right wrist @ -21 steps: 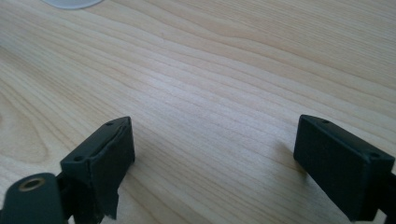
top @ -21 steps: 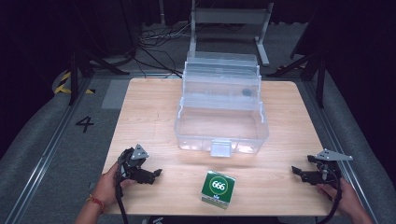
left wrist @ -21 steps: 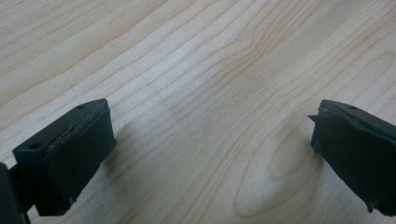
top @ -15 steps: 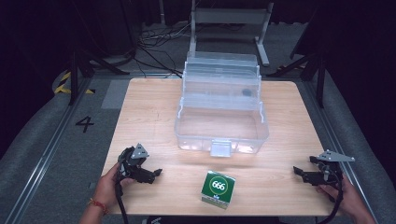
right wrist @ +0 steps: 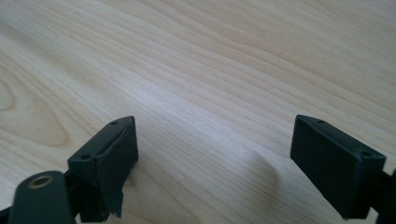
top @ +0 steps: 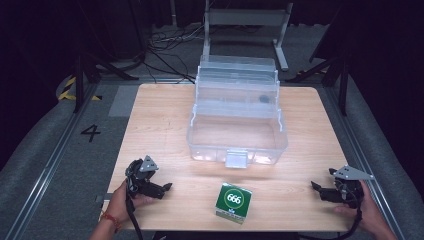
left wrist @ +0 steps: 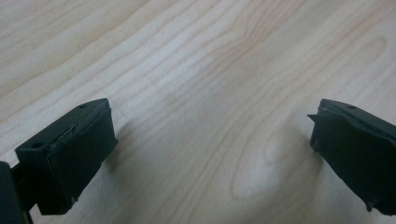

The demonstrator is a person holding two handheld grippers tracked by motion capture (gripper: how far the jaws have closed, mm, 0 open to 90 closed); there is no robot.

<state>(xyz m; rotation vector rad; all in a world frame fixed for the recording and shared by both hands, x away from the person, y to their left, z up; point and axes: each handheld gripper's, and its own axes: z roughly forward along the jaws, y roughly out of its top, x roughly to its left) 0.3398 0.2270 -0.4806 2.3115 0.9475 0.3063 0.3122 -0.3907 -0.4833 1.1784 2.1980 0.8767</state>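
Resting: two grippers, left gripper [top: 162, 189], right gripper [top: 318, 189] | one green box [top: 233, 201] | one clear case [top: 237, 125]

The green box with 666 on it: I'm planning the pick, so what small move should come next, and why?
Probably bring the left gripper across toward the green box. Both grippers rest open near the table's front corners with nothing between their jaws, the right gripper about as far off. The box stands alone in front of the open clear bin, so a short sideways approach looks unobstructed.
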